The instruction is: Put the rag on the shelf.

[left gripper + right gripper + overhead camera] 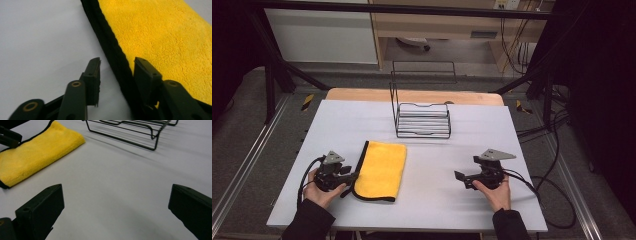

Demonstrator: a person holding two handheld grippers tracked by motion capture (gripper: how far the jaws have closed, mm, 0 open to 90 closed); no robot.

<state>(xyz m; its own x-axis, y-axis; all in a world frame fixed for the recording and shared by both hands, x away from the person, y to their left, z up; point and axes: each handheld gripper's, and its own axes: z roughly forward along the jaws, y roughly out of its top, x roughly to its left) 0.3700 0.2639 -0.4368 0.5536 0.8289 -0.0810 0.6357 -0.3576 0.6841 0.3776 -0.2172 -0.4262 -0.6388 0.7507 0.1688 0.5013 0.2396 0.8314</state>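
A folded yellow cloth (381, 169) with black edging lies on the white table (432, 150), left of centre. My left gripper (350, 176) rests at the cloth's left edge. In the left gripper view its jaws (117, 65) stand apart astride the black edging (117, 53), one on the table side and one over the yellow pile (160, 37), and the pads do not press on it. My right gripper (466, 171) sits low over the bare table at the right and points left. Its jaws (116, 194) are wide open with nothing between them.
A black wire rack (422, 120) stands at the back centre of the table, and the right gripper view has it (130, 130) ahead beyond the cloth (37, 150). Cables trail from both grippers. The table's front edge is close behind the hands.
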